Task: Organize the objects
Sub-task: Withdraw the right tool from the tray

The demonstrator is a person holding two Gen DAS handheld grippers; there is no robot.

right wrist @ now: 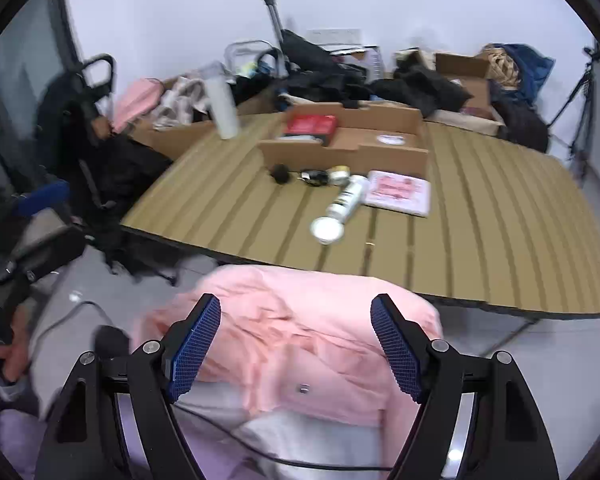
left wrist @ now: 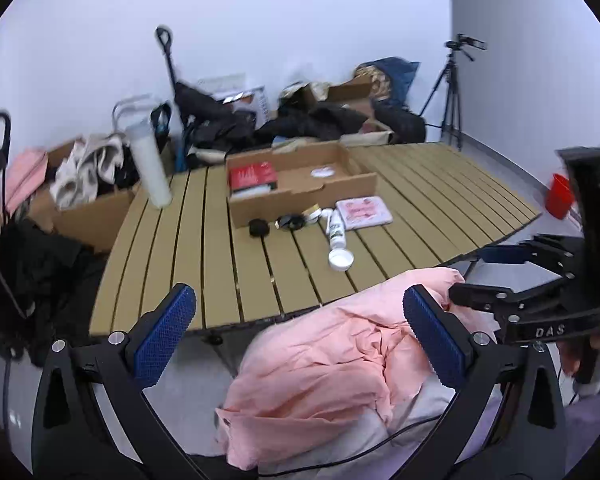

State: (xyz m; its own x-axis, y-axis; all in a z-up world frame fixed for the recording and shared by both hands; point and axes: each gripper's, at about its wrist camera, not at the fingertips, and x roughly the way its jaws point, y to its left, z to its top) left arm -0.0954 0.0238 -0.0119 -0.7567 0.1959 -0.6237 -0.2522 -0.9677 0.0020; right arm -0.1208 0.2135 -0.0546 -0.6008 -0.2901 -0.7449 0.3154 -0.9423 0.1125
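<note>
A crumpled pink garment [left wrist: 332, 360] [right wrist: 300, 340] lies on a pale surface just below the near edge of the slatted table [left wrist: 204, 264] [right wrist: 500, 220]. My left gripper [left wrist: 300, 300] hangs over it, open, pads touching nothing. My right gripper [right wrist: 296, 304] [left wrist: 472, 272] is open too, above the same garment. On the table stand a shallow cardboard box [left wrist: 300, 196] [right wrist: 352, 148] holding a red book [left wrist: 253, 176] [right wrist: 311, 125], a lying white bottle [left wrist: 335, 232] [right wrist: 348, 200], a white jar [left wrist: 341, 259] [right wrist: 327, 229], a pink flat pack [left wrist: 363, 212] [right wrist: 398, 192], sunglasses [left wrist: 290, 222] and a small black object [left wrist: 259, 227].
A tall white cylinder [left wrist: 148, 168] [right wrist: 222, 108] stands at the table's far left corner. Boxes of clothes [left wrist: 88, 200] and black bags [left wrist: 300, 124] crowd the wall behind. A tripod [left wrist: 452, 92] and a red bucket [left wrist: 559, 196] stand to the right. A black cable [right wrist: 260, 452] runs under the grippers.
</note>
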